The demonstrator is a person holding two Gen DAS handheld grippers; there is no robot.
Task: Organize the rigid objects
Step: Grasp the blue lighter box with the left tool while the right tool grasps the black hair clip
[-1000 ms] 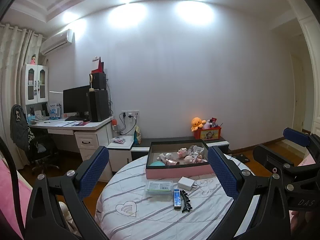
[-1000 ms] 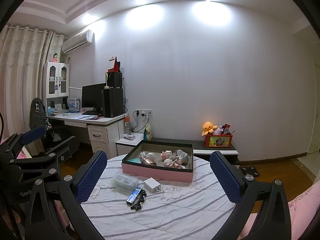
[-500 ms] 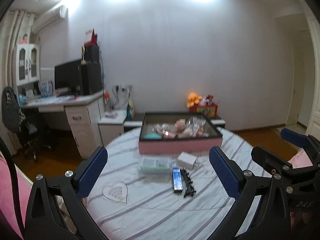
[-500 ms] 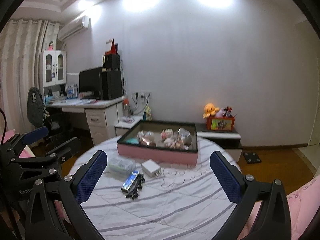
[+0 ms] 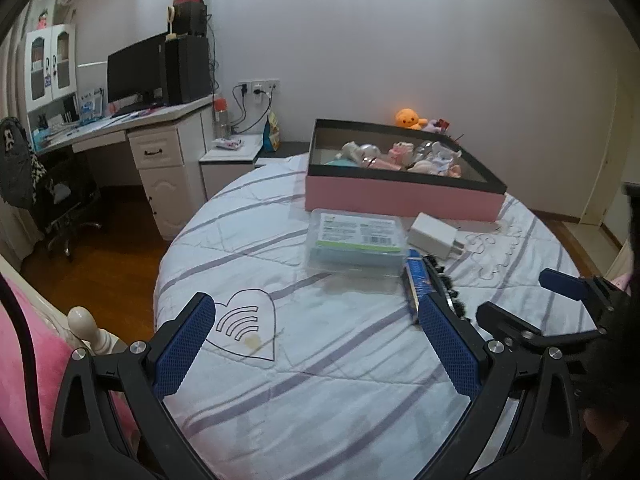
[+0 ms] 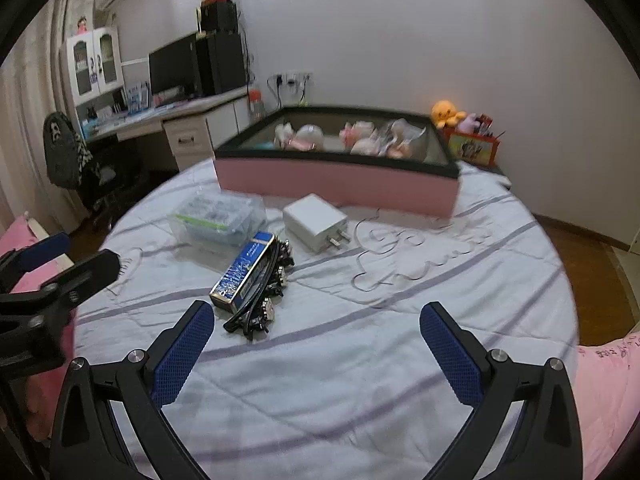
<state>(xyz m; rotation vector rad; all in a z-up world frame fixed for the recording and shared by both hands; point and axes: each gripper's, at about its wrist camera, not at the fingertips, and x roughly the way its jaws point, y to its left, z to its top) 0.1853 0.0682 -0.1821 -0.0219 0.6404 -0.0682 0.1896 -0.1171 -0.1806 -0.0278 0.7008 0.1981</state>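
I hold my left gripper (image 5: 316,322) and right gripper (image 6: 316,318) spread wide and empty above the tabletop (image 6: 360,360); box (image 6: 336,180) at its far edge, charger (image 6: 314,222) just before it.

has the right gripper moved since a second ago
Yes. The right gripper has come forward and tilted down toward the round quilted bed: the pink open-top box and the white plug-in charger now loom larger, and the ceiling has gone.
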